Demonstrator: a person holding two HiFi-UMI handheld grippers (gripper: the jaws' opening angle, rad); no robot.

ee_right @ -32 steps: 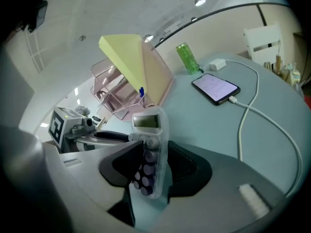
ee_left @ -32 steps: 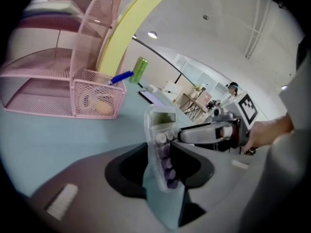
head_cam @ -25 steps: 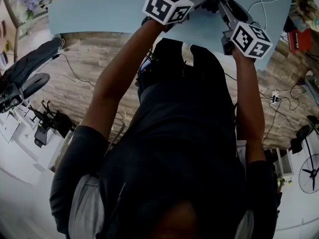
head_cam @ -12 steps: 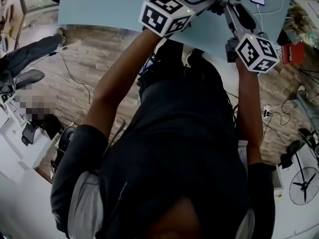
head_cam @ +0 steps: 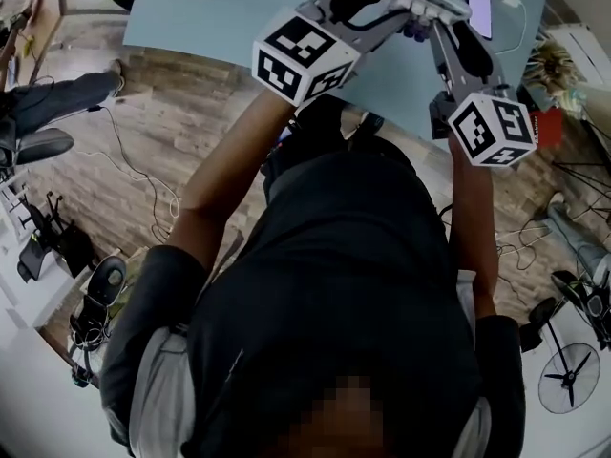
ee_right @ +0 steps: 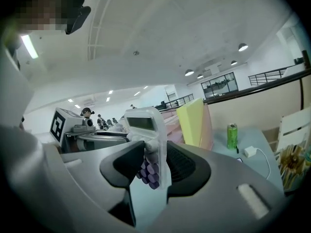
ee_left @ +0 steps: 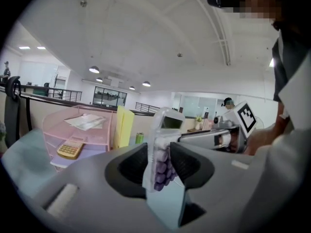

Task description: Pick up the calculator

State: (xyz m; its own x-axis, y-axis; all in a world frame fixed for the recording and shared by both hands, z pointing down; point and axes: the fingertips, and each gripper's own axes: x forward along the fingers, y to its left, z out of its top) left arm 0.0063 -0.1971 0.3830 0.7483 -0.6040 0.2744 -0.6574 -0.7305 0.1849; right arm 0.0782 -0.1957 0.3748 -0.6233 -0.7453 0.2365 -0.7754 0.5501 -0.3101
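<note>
**A:** Closest in, the left gripper (ee_left: 160, 166) and the right gripper (ee_right: 150, 171) both clamp the white calculator (ee_left: 163, 130), its purple keys squeezed between the jaws.

**B:** A second ago the pair crowded the top edge of the head view. Now they sit lower in frame, and more blue table (head_cam: 210, 8) shows beyond them. I'd say it's lifted clear, so the pick-up looks done.

**A:** Further back is the pink tiered tray (ee_left: 48, 125), with loose papers (ee_left: 87, 122) on its top shelf and a yellow calculator (ee_left: 70, 149) on a lower one.

**B:** A yellow folder (ee_left: 124, 125) stands just beside it, with a green can (ee_right: 232, 136) near.
</note>
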